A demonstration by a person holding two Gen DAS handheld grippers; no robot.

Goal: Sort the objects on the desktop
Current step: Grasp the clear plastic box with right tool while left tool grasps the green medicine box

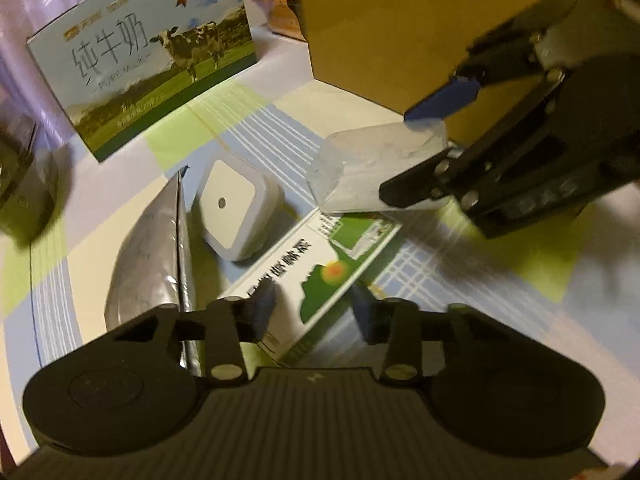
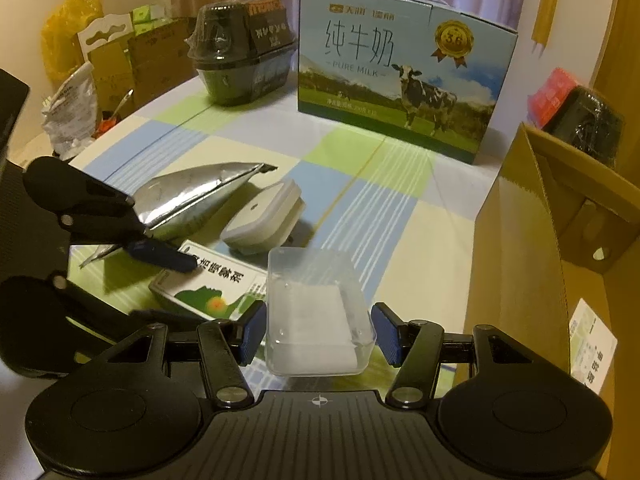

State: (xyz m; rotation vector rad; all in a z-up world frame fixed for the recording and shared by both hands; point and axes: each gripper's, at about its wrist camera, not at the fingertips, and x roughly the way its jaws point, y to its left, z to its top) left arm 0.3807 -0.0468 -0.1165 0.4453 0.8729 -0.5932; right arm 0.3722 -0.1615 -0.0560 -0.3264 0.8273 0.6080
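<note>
Checked pastel cloth covers the worktop (image 2: 360, 208). Right tool (image 2: 318, 334) straddles a clear plastic box (image 2: 316, 312), fingers spread, not yet gripping. Left tool (image 1: 312, 312), also released, hovers over a green-and-white carton (image 1: 316, 264). Next, seemingly: clench, lift toward the brown cardboard box (image 2: 532, 264).

My left wrist camera sits low over bench (image 1: 420, 256), close, looks past green box (image 1: 316, 280) toward milk carton (image 1: 152, 60). My right wrist camera sits low too, close to clear tub (image 2: 316, 312), faces same milk carton (image 2: 404, 72). Both see silver pouch (image 1: 148, 248), white square box (image 2: 264, 216), brown cardboard box (image 1: 384, 40).
</note>
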